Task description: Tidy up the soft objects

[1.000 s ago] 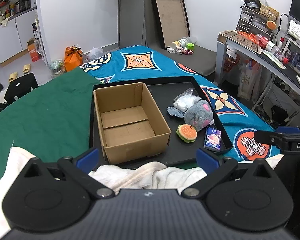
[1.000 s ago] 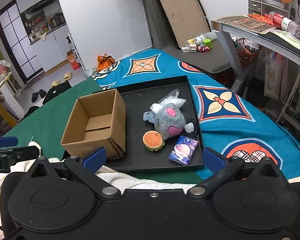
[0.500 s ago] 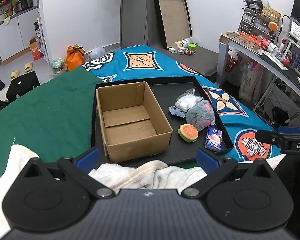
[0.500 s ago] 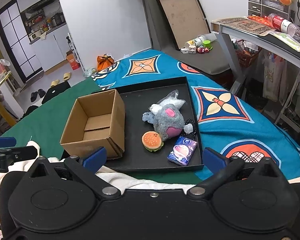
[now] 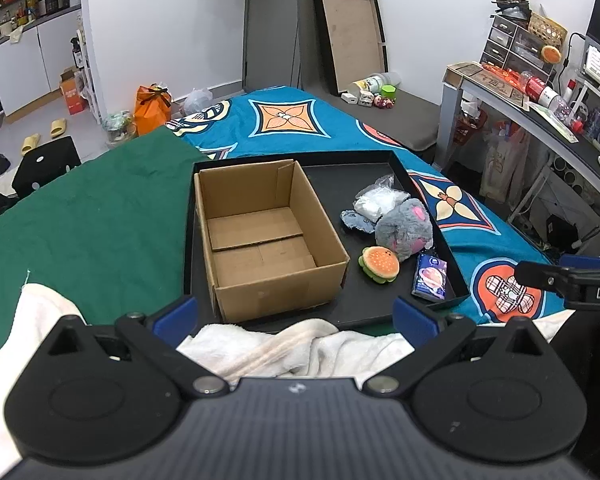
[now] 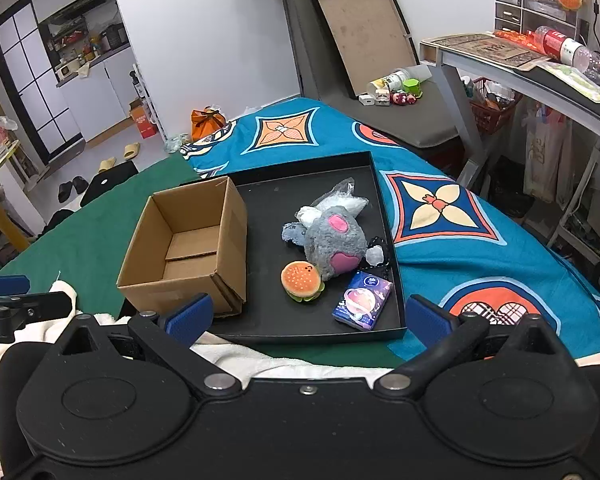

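**Soft things wait beside an empty box**

On the left of the black tray [image 5: 380,316] a brown cardboard box [image 5: 268,236] is seen. It is open at the top and nothing is inside it. It looks light and a bit stiff, so it could slide if it is bumped.

To the right of the box, the soft things are laid close together on the tray floor. At the back a small clear bag [image 6: 340,202] with something white in it is found. It is likely thin and slippery, and its loose top could be pinched. A grey plush toy [image 6: 332,242] with pink patches is touching the bag. It looks fluffy and squashy, so a hold around its round middle should be safe. In front of it a little burger toy [image 6: 302,280] is set, soft and light too; its sides could be squeezed. A blue tissue pack [image 6: 362,300] is lying by the tray's right corner. It is flat and smooth, so its narrow edges should be gripped.

The left gripper [image 5: 294,314] is held low over a white towel [image 5: 284,344], fingers wide apart, with nothing in them. The right gripper [image 6: 306,316] is held near the tray's front edge, fingers also spread and empty.
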Tool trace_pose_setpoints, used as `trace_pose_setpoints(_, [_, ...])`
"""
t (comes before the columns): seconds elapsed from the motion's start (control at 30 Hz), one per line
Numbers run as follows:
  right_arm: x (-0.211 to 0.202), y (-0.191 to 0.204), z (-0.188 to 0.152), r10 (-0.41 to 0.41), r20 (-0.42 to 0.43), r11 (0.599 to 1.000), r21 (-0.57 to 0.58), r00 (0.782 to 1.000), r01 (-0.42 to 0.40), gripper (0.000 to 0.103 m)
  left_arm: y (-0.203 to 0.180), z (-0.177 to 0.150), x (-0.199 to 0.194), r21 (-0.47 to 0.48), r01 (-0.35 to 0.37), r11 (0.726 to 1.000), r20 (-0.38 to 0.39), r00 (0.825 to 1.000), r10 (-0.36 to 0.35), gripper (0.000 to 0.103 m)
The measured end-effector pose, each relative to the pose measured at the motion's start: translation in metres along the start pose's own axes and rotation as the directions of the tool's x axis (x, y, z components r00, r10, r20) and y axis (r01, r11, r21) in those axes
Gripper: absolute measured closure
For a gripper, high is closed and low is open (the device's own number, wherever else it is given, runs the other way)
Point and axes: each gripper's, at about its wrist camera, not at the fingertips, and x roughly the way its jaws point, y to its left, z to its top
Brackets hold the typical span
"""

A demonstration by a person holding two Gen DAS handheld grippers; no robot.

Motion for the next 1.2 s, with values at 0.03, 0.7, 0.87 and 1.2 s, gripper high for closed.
trace_pose_setpoints(0.03, [0.000, 0.000, 0.000, -0.001, 0.000, 1.000, 0.000, 1.000, 0.001, 0.000, 0.000, 0.001, 0.001, 0.001, -0.002, 1.000, 0.000, 1.000, 0.002, 0.000])
trace_pose_setpoints(0.7, [0.029, -0.011, 0.011, -0.023, -0.015, 1.000, 0.019, 1.000, 0.023, 0.000, 0.022, 0.016, 0.029, -0.083, -0.012, 0.996, -0.022, 1.000, 0.010, 0.002])
trace_pose_setpoints(0.87, [0.035, -0.017, 0.016, -0.001, 0.003, 1.000, 0.028, 1.000, 0.001, 0.000, 0.026, 0.021, 0.040, -0.085, -0.020, 0.996, -0.030, 0.999, 0.018, 0.002])
trace_pose_setpoints(1.2, [0.059, -0.026, 0.023, 0.014, 0.006, 1.000, 0.018, 1.000, -0.014, 0.000, 0.035, 0.029, 0.056, -0.113, -0.059, 0.992, -0.033, 0.998, 0.056, 0.002])
